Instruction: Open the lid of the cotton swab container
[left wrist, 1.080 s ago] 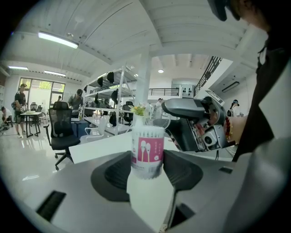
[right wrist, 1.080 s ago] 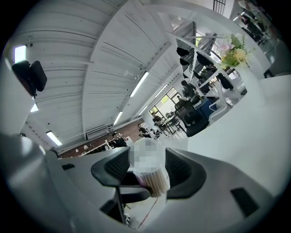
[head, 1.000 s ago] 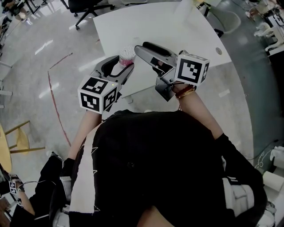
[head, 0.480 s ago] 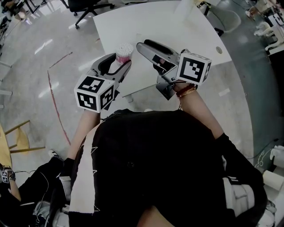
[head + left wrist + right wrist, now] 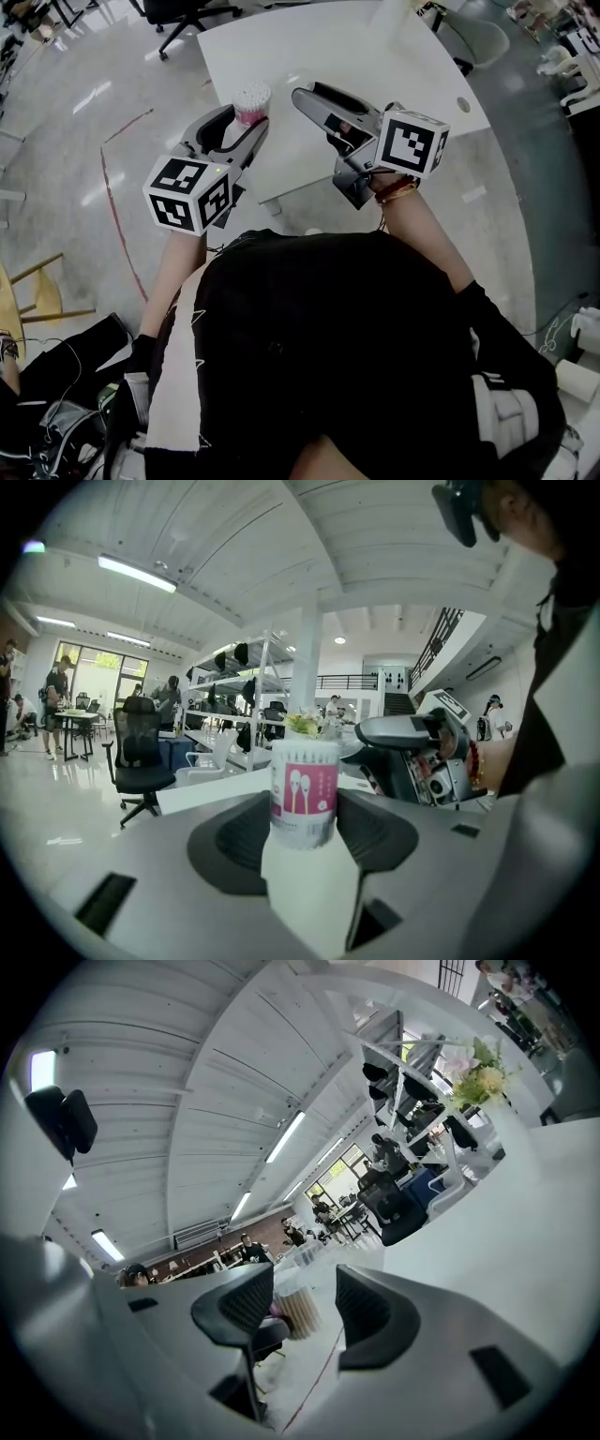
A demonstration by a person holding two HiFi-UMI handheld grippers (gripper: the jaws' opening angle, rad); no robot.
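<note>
The cotton swab container (image 5: 251, 101) is a clear tub with a pink label (image 5: 304, 794), its top packed with white swab tips. My left gripper (image 5: 246, 122) is shut on its lower body and holds it upright in the air in front of the white table; both pads (image 5: 234, 841) press its sides. My right gripper (image 5: 302, 97) points at the tub from the right, a short gap away. Its jaws have just been closing and stand open with nothing between them. In the right gripper view (image 5: 305, 1302) the tub (image 5: 300, 1312) shows beyond the tips.
The white table (image 5: 375, 56) lies ahead, with a black office chair (image 5: 187, 11) behind it. A vase of flowers (image 5: 302, 726) stands farther back. A red line (image 5: 112, 197) runs along the floor on the left, by a yellow chair (image 5: 28, 300).
My left gripper has carried the tub up and to the left in the head view, away from the right gripper. The right gripper has stayed where it was.
</note>
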